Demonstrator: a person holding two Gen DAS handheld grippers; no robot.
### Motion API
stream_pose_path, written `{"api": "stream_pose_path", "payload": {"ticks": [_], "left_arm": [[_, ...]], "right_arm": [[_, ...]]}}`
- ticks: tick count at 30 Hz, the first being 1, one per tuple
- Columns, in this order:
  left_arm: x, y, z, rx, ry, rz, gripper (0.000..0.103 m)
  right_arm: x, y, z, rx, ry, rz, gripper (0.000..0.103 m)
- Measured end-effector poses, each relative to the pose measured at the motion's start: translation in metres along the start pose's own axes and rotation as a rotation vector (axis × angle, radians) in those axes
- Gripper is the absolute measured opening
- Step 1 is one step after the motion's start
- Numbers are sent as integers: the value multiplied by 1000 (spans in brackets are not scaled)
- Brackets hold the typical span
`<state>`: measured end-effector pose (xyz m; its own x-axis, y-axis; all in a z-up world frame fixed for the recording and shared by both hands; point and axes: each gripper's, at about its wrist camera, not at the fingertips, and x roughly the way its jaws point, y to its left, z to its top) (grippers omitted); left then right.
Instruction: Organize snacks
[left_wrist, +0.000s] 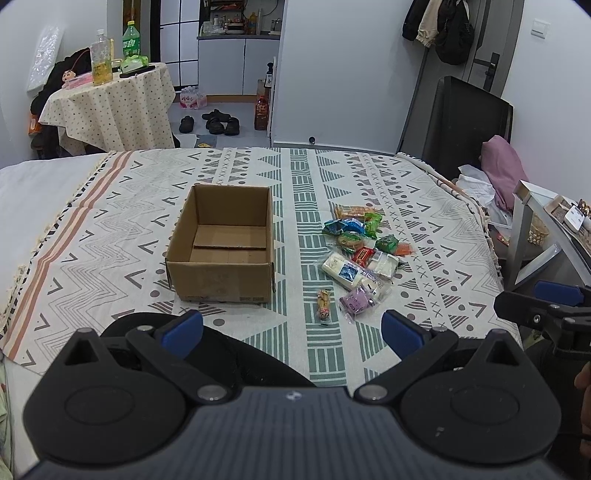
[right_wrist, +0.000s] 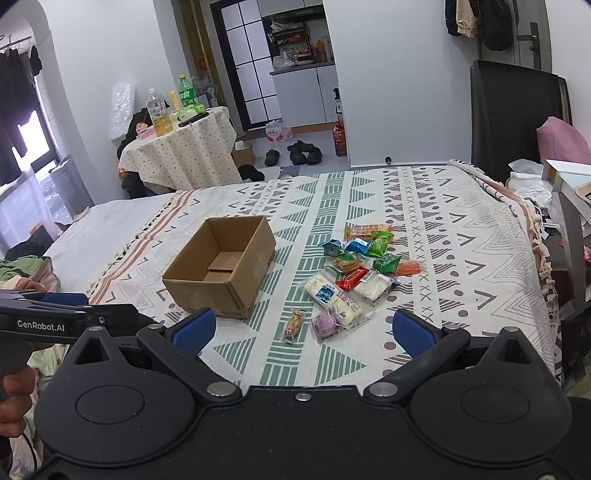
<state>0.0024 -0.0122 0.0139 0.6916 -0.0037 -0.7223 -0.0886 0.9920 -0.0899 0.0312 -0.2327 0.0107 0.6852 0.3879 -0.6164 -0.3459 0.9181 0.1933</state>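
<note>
One empty cardboard box (left_wrist: 221, 243) on bedspread (left_wrist: 424, 206); about a dozen snack packets (left_wrist: 360, 254) piled right. Left gripper (left_wrist: 291, 332), right gripper (right_wrist: 303, 330) both wide open, empty.

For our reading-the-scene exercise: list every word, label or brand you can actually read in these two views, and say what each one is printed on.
"GenRobot.AI": white lettering on the side of the left gripper, seen in the right wrist view.
Snack wrappers beside the cardboard box: printed, but too small and blurred to read.
Green bottle and red bottle: labels carry characters, too blurred to read.
Cardboard box: no legible print.
</note>
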Motion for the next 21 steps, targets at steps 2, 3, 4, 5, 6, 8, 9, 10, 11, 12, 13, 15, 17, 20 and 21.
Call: {"api": "stream_pose_path", "payload": {"ticks": [2,3,4,5,6,8,9,10,11,12,13,15,17,20,21], "left_arm": [[0,-1,1,1,0,0,102],[0,0,0,0,-1,1,102],[0,0,0,0,-1,0,102],[0,-1,0,0,-1,0,102],[-3,0,0,1,-1,-1,102],[0,-2,1,6,-3,-3,102],[0,-2,1,6,-3,-4,102],[0,-2,2,7,-3,-4,102],[0,-3,2,7,-4,-4,102],[0,-3,2,8,-4,-4,102],[0,-3,2,9,-5,-5,102],[1,-3,3,10,-4,-5,102],[1,-4,3,10,-4,-5,102],[2,-3,3,11,-7,-6,102],[2,-3,4,11,-9,-7,102]], "right_arm": [[0,1,-1,1,0,0,103],[-1,-1,0,1,0,1,103],[0,1,-1,0,-1,-1,103],[0,1,-1,-1,-2,-1,103],[-1,0,0,-1,-2,-1,103],[-1,-1,1,0,-2,-1,103],[-1,-1,1,0,-2,-2,103],[-1,-2,2,0,-2,-2,103],[-1,-4,3,0,-2,-2,103],[-1,-3,3,-1,-2,-1,103],[-1,-3,3,-1,-2,-1,103],[-1,-2,1,-1,-3,-2,103],[-1,-1,1,-1,-3,-3,103],[-1,-2,1,-1,-3,-3,103],[0,-1,0,-1,-3,-3,103]]}}
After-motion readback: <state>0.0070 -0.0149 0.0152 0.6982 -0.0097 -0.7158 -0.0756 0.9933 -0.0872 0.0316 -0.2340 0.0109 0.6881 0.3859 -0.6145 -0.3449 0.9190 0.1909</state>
